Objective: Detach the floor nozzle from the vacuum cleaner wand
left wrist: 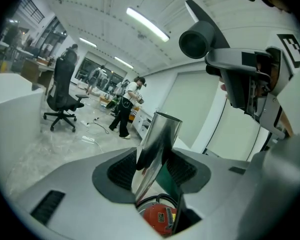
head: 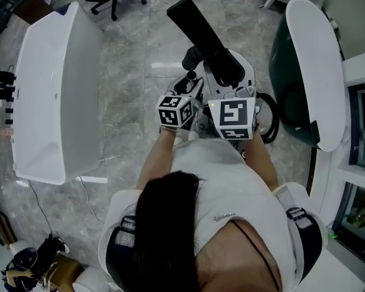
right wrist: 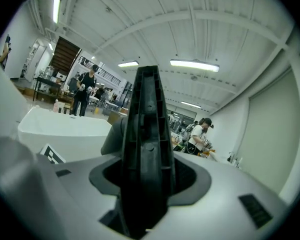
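**A:** What is held in the left gripper (left wrist: pixel 152 173)?

**B:** The wand (left wrist: pixel 159 136) is clamped between its jaws. The tube's open end stands clear just beyond the pads.

**A:** And the right gripper (right wrist: pixel 146 181)?

**B:** It is closed on the nozzle (right wrist: pixel 145 114), gripped across the ribbed black body. The grey neck (left wrist: pixel 195 42) is seen up and to the right of the left jaws, its mouth apart from the tube.

**A:** So the joint is judged to be parted?

**B:** It appears so. The pull is best finished along the tube's line, with the wand held steady and no twisting, so that the neck is not caught on the rim.

**A:** Is any risk seen?

**B:** The nozzle is long and gripped at one place only, so it may swing once freed. A firm grip should be held until it is set down.
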{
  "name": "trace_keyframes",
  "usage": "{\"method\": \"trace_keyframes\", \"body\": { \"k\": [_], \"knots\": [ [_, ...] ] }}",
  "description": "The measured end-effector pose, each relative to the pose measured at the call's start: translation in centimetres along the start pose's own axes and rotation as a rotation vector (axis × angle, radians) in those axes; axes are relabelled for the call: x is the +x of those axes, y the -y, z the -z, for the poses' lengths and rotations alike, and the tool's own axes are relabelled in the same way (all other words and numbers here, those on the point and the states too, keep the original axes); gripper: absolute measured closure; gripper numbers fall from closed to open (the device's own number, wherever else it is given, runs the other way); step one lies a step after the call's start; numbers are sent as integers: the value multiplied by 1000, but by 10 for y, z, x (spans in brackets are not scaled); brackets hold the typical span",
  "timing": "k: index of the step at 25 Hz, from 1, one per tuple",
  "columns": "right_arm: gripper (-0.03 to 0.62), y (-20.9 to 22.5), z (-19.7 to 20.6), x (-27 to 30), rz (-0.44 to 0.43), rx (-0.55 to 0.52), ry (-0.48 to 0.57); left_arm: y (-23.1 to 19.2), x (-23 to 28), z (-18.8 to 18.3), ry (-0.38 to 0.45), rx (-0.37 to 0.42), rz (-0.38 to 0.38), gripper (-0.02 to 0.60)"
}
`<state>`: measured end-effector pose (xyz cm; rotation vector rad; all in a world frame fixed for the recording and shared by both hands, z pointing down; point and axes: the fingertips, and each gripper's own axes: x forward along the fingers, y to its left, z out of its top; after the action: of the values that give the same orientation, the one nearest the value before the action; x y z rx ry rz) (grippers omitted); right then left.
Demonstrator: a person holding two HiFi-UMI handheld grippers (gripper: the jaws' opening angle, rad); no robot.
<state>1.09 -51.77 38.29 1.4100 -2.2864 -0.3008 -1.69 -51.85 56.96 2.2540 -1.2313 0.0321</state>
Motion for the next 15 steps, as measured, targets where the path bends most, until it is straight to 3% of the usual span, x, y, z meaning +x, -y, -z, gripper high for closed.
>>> {"method": "trace_keyframes", "body": {
  "k": [6, 11, 15],
  "knots": [
    [370, 7, 3, -3, 14, 62, -1, -1, -1, 0, 4, -5, -10, 396],
    [370, 16, 10, -8, 15, 273, 22, -4, -2, -1, 29, -36, -17, 396],
    [370, 23, 18, -12, 25, 376, 18, -4, -2, -1, 23, -34, -20, 396]
  ]
}}
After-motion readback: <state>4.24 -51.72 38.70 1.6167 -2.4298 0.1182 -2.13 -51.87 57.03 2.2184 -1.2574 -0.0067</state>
